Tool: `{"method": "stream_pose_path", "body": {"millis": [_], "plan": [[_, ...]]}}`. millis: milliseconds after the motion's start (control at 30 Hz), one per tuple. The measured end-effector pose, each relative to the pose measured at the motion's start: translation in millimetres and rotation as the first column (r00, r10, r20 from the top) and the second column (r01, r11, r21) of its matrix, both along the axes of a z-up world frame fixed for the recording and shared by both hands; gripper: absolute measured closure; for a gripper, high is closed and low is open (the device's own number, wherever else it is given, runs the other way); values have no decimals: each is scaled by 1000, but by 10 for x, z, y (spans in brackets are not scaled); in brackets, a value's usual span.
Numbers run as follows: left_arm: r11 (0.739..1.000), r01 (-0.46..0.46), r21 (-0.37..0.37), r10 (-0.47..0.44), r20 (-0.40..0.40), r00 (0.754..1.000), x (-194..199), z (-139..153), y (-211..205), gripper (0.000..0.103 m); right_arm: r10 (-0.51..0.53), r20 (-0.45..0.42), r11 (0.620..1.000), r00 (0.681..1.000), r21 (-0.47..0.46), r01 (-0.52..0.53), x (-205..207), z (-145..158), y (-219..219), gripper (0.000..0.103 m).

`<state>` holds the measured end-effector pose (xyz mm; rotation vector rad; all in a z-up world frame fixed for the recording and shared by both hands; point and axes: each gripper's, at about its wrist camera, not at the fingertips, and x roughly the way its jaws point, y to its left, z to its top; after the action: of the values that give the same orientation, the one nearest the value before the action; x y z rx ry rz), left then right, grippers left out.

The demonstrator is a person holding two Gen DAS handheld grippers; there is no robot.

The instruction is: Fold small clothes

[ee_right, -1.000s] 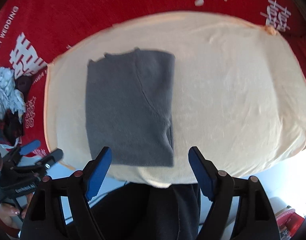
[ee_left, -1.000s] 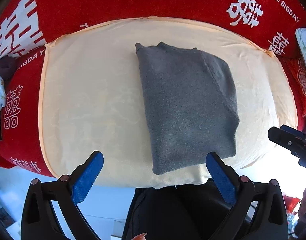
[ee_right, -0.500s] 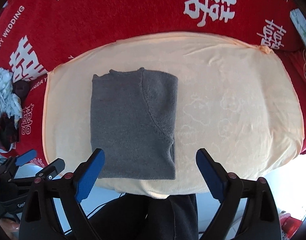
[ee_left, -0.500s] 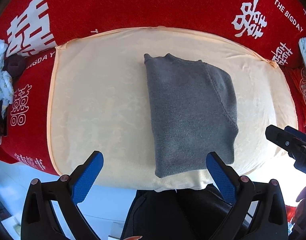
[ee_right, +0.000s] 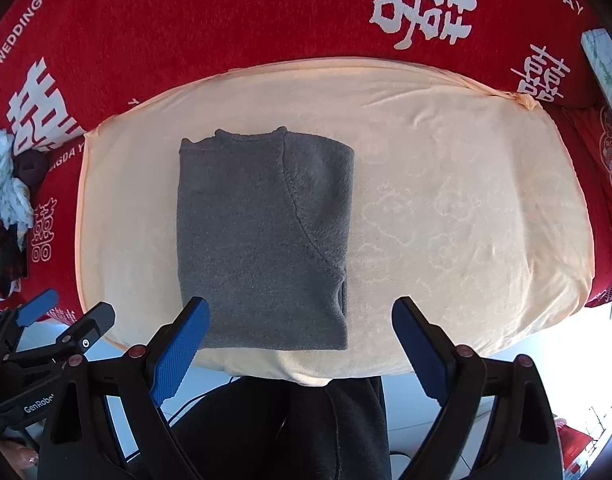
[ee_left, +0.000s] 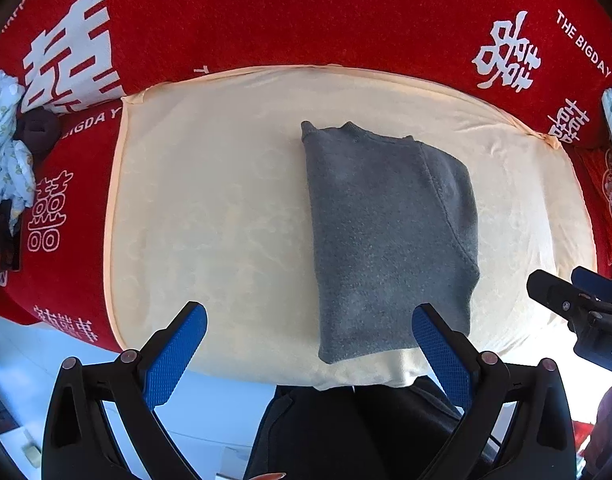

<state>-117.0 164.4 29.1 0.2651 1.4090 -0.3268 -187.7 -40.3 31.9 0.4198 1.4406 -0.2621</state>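
A big red blanket (ee_left: 306,12) with white characters and the words "THE BIGDAY" and "HAPPY WEDDING" covers the bed behind everything. On top of it lies a cream cloth (ee_right: 445,200) with a faint pattern of clouds, spread flat, and its front edge hangs a little over the side near the person's dark trousers (ee_right: 306,432).

The grey garment (ee_right: 262,236) rests on this cream cloth, folded into a neat rectangle. In the right wrist view it sits left of the middle of the cloth; in the left wrist view (ee_left: 385,236) it sits right of the middle. Its near edge is close to the front edge of the cloth. A curved seam runs over the top layer.

At the far left side, on the blanket, there is a pile of light printed clothes (ee_left: 4,148) and some dark ones beside it.

The left gripper (ee_left: 307,340) is above the near edge of the cloth with its blue pads wide apart and nothing between them. The right gripper (ee_right: 300,334) is also spread wide and holds nothing; the garment lies below it, not touched.
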Motion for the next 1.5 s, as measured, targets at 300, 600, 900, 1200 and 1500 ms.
{"method": "stream_pose_path", "body": {"millis": [300,600,900,1200,1500], "plan": [[1000,1,4,-1,3,1000,13,24,-35,0,-16,-18,1000,1000,-7,16,16,-14,-14,9],[1000,-1,22,1,11,1000,19,33,-49,0,-29,-33,1000,999,-9,29,30,-28,-54,9],[1000,7,29,-7,16,1000,11,56,-88,0,-25,-37,1000,999,-10,25,12,-40,-44,9],[999,15,44,-16,27,1000,-22,74,-134,0,-24,-37,1000,999,-15,24,-1,-31,-42,9],[999,15,51,-17,34,999,-36,82,-145,0,-22,-36,1000,999,-22,21,-10,-18,-37,9]]}}
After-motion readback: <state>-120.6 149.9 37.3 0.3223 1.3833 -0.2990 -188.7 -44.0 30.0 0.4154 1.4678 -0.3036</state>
